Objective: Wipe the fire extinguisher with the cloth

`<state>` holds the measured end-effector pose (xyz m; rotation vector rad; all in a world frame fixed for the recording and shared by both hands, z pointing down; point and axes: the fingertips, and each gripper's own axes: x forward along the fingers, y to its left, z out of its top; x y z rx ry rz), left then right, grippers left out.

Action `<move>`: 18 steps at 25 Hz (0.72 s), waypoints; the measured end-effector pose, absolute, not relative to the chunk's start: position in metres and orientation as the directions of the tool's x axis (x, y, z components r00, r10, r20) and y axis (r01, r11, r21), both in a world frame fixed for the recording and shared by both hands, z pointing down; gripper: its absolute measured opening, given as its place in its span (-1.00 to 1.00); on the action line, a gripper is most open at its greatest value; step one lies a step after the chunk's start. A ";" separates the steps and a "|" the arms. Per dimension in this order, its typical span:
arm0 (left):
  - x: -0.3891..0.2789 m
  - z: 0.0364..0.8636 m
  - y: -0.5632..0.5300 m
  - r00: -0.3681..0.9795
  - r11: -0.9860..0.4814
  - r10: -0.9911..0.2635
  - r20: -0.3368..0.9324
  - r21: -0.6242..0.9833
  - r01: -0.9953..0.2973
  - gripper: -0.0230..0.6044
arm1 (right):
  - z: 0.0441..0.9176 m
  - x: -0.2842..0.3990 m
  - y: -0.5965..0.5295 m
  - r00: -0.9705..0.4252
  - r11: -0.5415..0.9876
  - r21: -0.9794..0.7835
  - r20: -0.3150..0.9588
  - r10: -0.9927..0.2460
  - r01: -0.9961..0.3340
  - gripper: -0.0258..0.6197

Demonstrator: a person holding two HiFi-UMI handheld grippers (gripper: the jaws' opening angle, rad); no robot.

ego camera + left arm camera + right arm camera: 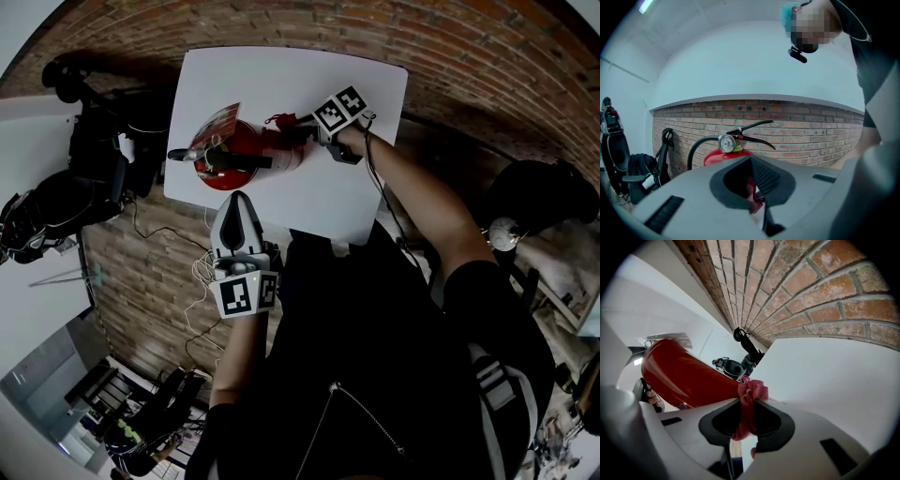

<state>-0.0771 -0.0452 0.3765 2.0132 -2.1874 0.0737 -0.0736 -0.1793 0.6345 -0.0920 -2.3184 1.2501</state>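
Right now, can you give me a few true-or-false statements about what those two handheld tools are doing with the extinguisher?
1. The right gripper pinches a pink-red cloth in its fingers. True.
2. The fire extinguisher lies on the floor. False: it stands upright on the white table.
3. The left gripper grips the extinguisher's hose. False: its fingers are shut on nothing.
4. A brick wall stands behind the table. True.
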 end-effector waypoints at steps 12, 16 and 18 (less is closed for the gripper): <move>-0.074 0.376 -0.045 -0.075 0.092 -0.982 0.175 0.093 -0.991 -0.90 | 0.586 -0.073 -0.179 -0.902 0.599 -0.792 0.337 0.270 -0.117 -0.66; -0.071 0.374 -0.046 -0.066 0.086 -0.983 0.170 0.113 -0.990 -0.90 | 0.571 -0.071 -0.177 -0.907 0.608 -0.788 0.323 0.269 -0.101 -0.66; -0.072 0.372 -0.045 -0.066 0.080 -0.987 0.147 0.090 -0.993 -0.90 | 0.566 -0.070 -0.176 -0.910 0.611 -0.787 0.316 0.270 -0.091 -0.66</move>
